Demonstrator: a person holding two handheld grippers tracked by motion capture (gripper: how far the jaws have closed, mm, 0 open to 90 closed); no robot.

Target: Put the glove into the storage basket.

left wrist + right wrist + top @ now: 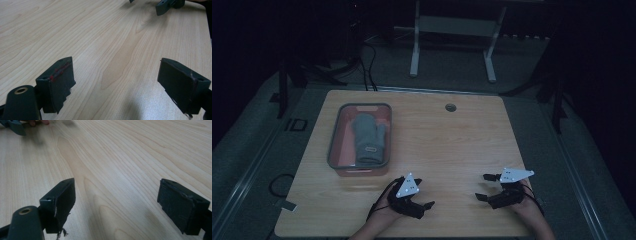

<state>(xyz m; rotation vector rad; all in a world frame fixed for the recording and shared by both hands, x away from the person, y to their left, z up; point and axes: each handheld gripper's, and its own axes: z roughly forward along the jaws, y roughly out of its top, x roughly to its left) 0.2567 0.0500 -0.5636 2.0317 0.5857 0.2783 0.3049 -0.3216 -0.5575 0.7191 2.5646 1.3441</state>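
A grey mitten (368, 138) lies inside a grey-rimmed pink bin (333, 137) on the left half of the wooden table (452, 145). My left gripper (424, 194) rests near the front edge, below and right of the bin, its jaws wide apart with nothing between them. In the left gripper view the left gripper (120, 80) frames bare wood, and the right gripper (166, 6) shows far off. My right gripper (483, 187) sits at the front right, pointing left, also open and empty. In its own view the right gripper (117, 202) spans bare wood, with the left gripper (15, 126) at the top left.
A round cable hole (450, 107) sits near the table's far edge. Beyond the table stand a white desk frame (414, 50) and dark floor cables (367, 65). Bare wood lies between the two grippers and right of the bin.
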